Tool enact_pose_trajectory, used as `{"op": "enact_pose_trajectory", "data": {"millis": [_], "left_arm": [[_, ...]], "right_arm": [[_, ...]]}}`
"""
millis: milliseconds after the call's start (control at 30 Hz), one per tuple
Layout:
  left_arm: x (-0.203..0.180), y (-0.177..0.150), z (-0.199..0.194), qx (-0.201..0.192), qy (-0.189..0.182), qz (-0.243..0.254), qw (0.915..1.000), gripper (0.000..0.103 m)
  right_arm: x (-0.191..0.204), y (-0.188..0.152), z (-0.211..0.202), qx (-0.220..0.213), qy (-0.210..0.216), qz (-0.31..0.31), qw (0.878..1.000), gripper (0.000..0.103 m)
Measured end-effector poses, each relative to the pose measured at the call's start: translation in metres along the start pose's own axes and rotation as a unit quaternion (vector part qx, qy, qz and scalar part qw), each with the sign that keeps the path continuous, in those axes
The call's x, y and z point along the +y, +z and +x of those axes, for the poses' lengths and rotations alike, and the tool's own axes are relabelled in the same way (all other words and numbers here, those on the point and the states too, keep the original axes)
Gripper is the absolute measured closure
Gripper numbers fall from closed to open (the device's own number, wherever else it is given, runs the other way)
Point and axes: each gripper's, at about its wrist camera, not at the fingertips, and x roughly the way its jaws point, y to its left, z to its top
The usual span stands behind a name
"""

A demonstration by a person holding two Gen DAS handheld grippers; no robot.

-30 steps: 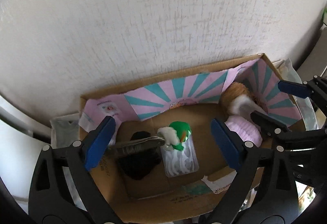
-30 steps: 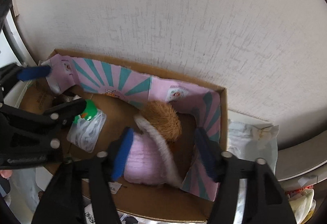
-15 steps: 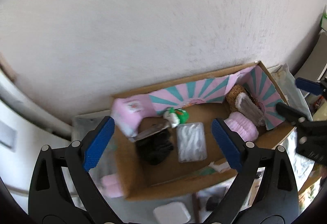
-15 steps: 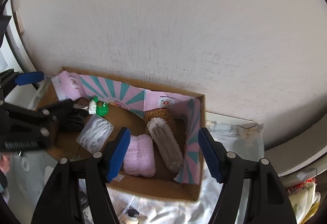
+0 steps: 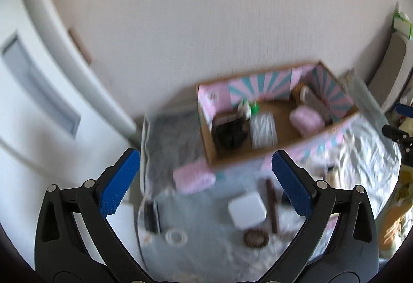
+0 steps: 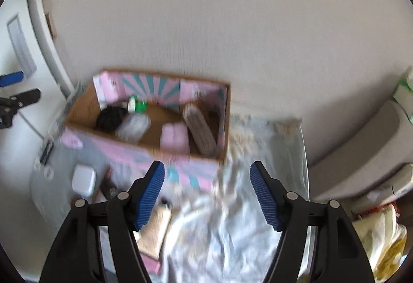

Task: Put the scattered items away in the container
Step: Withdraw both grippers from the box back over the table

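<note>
Cardboard box (image 5: pixel 284 146) with the pink and teal lining sits against the wall, and both views are pretty smeared so take the small stuff loosely; inside it I can make out a black clump (image 5: pixel 229 134), a clear packet (image 5: pixel 263 129), a pink fluffy roll (image 5: pixel 306 119), a brush-looking thing (image 6: pixel 200 128) and something green and white (image 5: pixel 249 107) at the back.

Left view is the one showing the leftovers outside the box; a second pink roll (image 5: pixel 193 177) lies just beside the box's front left corner, a white square case (image 5: pixel 247 209) sits nearer the camera, a dark stick (image 5: pixel 272 205) right next to it, a brown coil hair tie (image 5: pixel 255 238) and a clear ring (image 5: pixel 176 237) closest in; right view only catches the white case (image 6: pixel 83 179) at its left side, but it shows a beige tube (image 6: pixel 156 228) and a lot of crinkled white sheet (image 6: pixel 232 218) that the left view barely gets.

Left tool (image 5: pixel 205 182) is spread wide, nothing in it, with the loose pink roll and the case lying in the gap between its blue pads, below it; right tool (image 6: pixel 206 195) is also spread and empty, hanging over the sheet in front of the box's right front corner, with the box just past its tips.
</note>
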Motion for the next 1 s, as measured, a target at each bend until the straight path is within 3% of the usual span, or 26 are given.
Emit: {"op": "enact_pose_trajectory", "data": {"millis": [200, 333, 667, 1000], "left_arm": [[-0.011, -0.063, 0.037, 0.068, -0.034, -0.044, 0.9962, 0.001], [-0.028, -0.087, 0.066, 0.084, -0.02, -0.051, 0.9949, 0.001], [-0.035, -0.096, 0.114, 0.106, 0.004, -0.078, 0.9913, 0.001], [-0.035, -0.102, 0.13, 0.13, 0.009, -0.1, 0.9865, 0.001]], "right_arm": [[0.007, -0.047, 0.016, 0.029, -0.021, 0.018, 0.999, 0.038], [0.019, -0.068, 0.032, 0.042, -0.012, 0.023, 0.999, 0.038], [0.047, -0.081, 0.085, 0.082, 0.016, 0.059, 0.995, 0.054], [0.053, -0.087, 0.106, 0.115, 0.025, 0.068, 0.991, 0.054]]}}
